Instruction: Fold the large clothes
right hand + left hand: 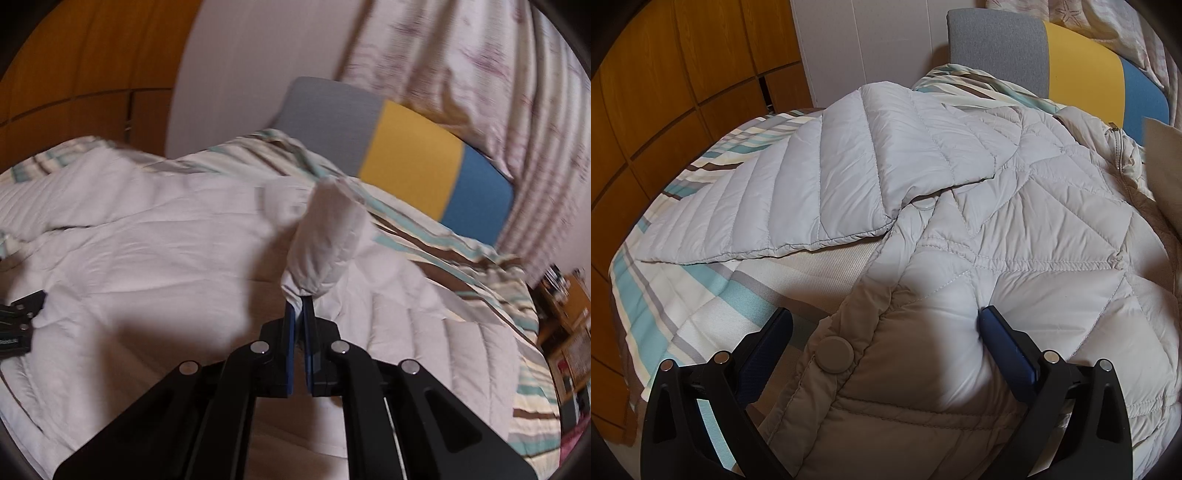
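A pale grey quilted puffer jacket (1015,229) lies spread on a bed, one sleeve (783,184) stretched out to the left. My left gripper (884,325) is open, its jaws wide apart and straddling the jacket's front edge by a round snap button (834,354). In the right wrist view the jacket (140,236) fills the middle. My right gripper (302,299) is shut on a bunched fold of the jacket's fabric (325,240) and holds it lifted above the rest. The left gripper's black body (18,321) shows at the left edge.
The bed has a striped teal, brown and cream cover (687,280). A headboard with grey, yellow and blue panels (410,158) stands behind. Wooden cabinets (665,74) are to the left, patterned curtains (480,74) to the right, a cluttered wooden shelf (565,314) at far right.
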Motion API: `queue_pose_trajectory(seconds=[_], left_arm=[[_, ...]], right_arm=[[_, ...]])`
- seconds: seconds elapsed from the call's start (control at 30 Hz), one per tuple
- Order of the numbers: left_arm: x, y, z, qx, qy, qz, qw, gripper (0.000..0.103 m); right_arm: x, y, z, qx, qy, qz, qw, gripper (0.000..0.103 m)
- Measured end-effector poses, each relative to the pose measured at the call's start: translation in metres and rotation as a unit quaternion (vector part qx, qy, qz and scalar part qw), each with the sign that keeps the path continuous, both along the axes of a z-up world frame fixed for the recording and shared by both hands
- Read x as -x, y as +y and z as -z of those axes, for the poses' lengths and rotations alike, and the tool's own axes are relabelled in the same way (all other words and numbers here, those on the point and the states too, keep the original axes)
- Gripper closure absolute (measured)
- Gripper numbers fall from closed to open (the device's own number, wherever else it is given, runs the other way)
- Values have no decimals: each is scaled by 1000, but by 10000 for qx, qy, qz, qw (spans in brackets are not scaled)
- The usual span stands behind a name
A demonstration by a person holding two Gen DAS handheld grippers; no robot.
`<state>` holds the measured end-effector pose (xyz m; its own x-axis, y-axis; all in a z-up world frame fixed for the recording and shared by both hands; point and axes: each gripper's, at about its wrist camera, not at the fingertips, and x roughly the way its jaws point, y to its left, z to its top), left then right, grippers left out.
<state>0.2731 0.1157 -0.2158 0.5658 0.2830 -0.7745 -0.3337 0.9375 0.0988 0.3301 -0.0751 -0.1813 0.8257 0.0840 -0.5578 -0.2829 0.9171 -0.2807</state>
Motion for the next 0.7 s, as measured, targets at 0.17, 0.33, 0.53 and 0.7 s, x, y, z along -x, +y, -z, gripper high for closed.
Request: queue_pose_trajectory(seconds=[0.17, 0.33, 0.53, 0.7], left_arm=[[-1, 1, 0, 14, -8, -3, 10000, 3], [0, 0, 0, -34, -3, -4, 10000, 3], [-5, -14, -16, -336, 224, 73, 9992, 3], [-10, -55, -74, -192, -590, 545, 9966, 3]], right_arm=[[7, 23, 16, 80, 36, -534, 9985, 99], [0, 26, 34, -61, 678, -1084, 9918, 76], [22, 4, 11, -577, 740, -1107, 9894, 60], [41, -59, -17, -1220, 493, -423, 9904, 55]])
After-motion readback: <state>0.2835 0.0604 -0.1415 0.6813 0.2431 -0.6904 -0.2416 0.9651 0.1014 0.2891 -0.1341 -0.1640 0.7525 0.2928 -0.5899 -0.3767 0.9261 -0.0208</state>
